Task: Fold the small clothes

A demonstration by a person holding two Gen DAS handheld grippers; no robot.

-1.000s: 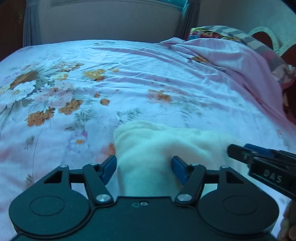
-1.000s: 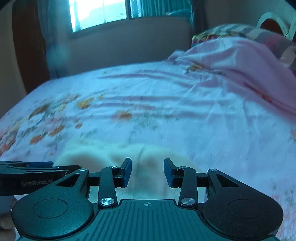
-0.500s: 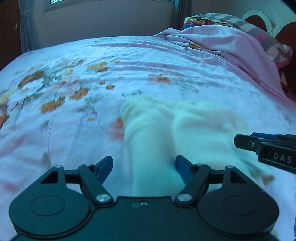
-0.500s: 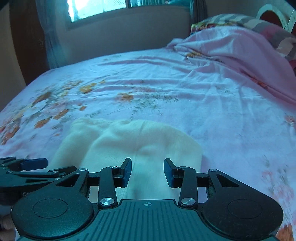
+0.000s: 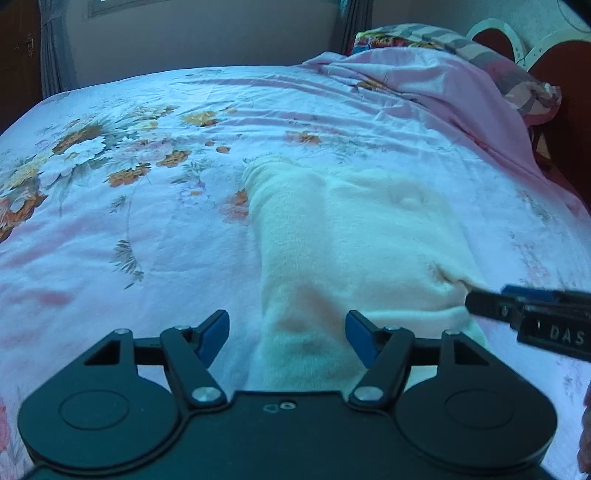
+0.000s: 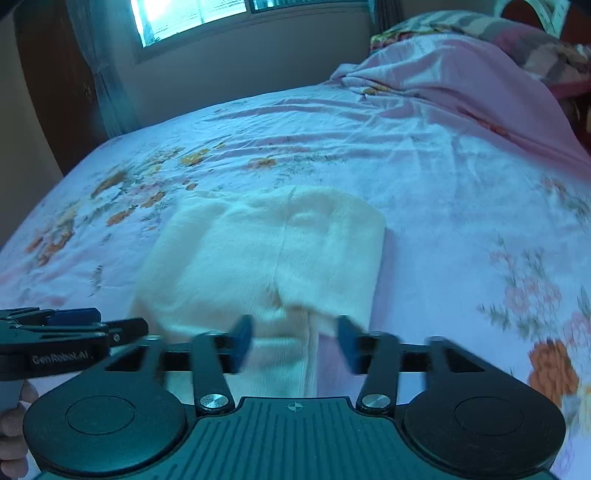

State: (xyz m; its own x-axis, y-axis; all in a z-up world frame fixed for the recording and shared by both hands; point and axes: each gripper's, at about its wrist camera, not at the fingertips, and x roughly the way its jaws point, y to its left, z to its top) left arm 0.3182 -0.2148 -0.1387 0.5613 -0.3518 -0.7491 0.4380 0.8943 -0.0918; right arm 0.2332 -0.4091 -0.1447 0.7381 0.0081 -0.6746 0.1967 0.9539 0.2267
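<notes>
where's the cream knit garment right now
The cream knit garment lies flat on the floral pink bedsheet, low and centre in both wrist views, just beyond both open grippers, with the rumpled pink blanket further off at right.

Both wrist views look down close over the bed (image 5: 258,110), sharing the cream garment (image 5: 351,229) from opposite sides

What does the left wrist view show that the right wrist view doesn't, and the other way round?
Only the left wrist view: the big white-and-orange flower cluster on the sheet.

Only the right wrist view: the window; the garment's centre seam and its square right edge; the right gripper, jaws just opened, apart, blurred.

Both: the cream garment lying flat, the pink blanket, the open left gripper.
</notes>
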